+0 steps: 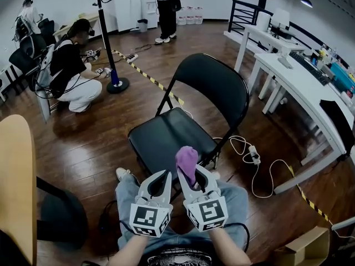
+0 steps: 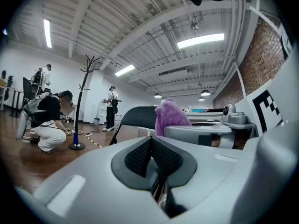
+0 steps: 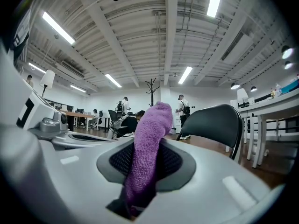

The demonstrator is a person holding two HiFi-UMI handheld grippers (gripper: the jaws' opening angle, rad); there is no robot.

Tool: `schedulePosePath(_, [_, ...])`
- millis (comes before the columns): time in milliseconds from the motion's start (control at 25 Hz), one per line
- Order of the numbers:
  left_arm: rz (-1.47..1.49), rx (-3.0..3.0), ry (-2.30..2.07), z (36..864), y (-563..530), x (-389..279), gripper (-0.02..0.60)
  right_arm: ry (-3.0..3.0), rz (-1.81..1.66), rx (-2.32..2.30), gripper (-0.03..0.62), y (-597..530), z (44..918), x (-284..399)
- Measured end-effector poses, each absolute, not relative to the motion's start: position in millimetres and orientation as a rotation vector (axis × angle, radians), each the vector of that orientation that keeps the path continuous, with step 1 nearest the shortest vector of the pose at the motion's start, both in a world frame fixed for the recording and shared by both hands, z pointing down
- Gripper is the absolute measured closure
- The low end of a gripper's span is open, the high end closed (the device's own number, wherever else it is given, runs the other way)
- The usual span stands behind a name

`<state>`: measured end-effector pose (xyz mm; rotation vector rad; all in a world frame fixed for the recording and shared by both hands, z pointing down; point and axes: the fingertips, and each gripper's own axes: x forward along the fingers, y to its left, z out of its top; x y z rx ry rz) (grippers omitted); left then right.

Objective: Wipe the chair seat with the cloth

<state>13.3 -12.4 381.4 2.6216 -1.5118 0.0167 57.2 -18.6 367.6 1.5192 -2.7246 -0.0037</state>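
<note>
At 6 o'clock, left gripper [image 1: 162,174] with jaws pressed together, nothing between them. Just beside it at 3 o'clock, right gripper [image 1: 193,172] pinching the purple cloth [image 1: 187,159], bunched and sticking up past the tips. Black folding chair seat [image 1: 164,138] ahead at 12 o'clock.

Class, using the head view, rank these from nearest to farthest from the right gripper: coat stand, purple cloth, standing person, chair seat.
1. Purple cloth, clamped in the right gripper.
2. Chair seat, just ahead.
3. Coat stand, beyond the chair, to the left.
4. Standing person, by the far wall.
</note>
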Motion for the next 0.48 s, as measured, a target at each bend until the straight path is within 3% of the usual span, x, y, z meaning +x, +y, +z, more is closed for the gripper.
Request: schedulePosePath(480, [0.012, 2.611, -1.525, 381, -6, 5, 0.578, -2.728, 0.001, 1.487, 0.496, -11, 370, 46])
